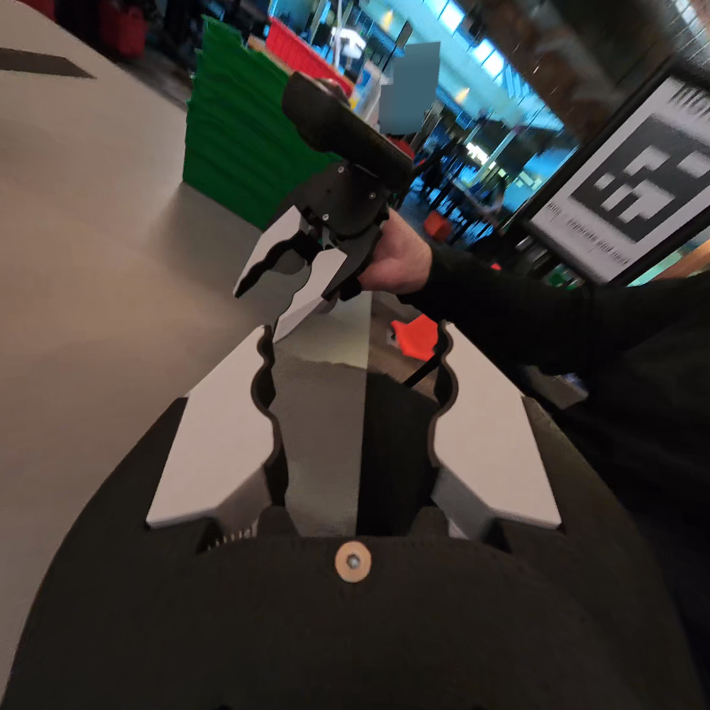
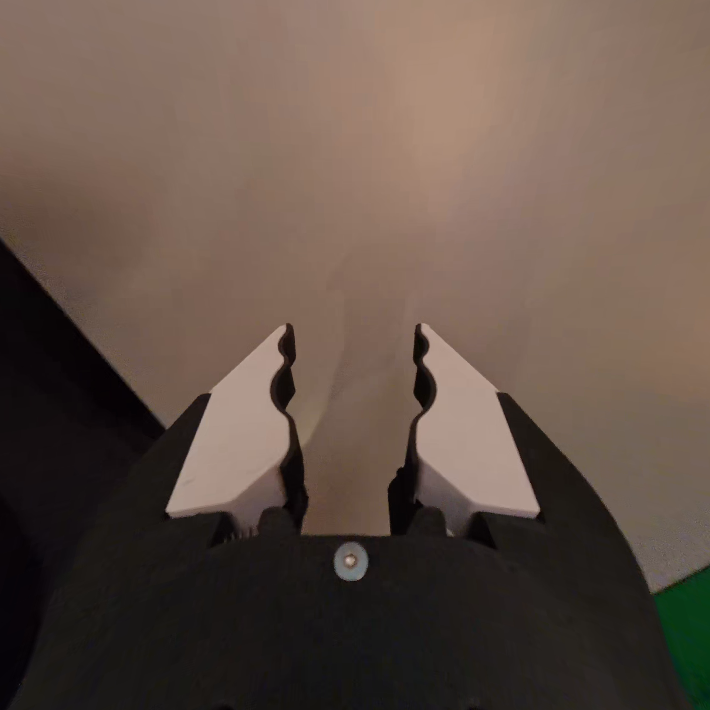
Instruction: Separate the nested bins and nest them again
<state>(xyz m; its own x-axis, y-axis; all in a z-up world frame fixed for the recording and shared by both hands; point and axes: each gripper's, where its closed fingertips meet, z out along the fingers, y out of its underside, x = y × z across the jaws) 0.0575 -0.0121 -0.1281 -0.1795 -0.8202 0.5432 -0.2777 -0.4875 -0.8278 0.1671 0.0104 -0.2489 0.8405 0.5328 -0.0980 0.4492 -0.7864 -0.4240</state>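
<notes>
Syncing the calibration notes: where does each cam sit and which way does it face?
Left wrist: on the left gripper, looking along the grey bin wall toward the right gripper, hand and green bins.
Right wrist: on the right gripper, facing the bin's plain surface.
Shared: grey bin, green bins.

background hall (image 1: 499, 115) blurred, green bins (image 1: 238, 126) partly hidden behind right gripper (image 1: 288, 284)
</notes>
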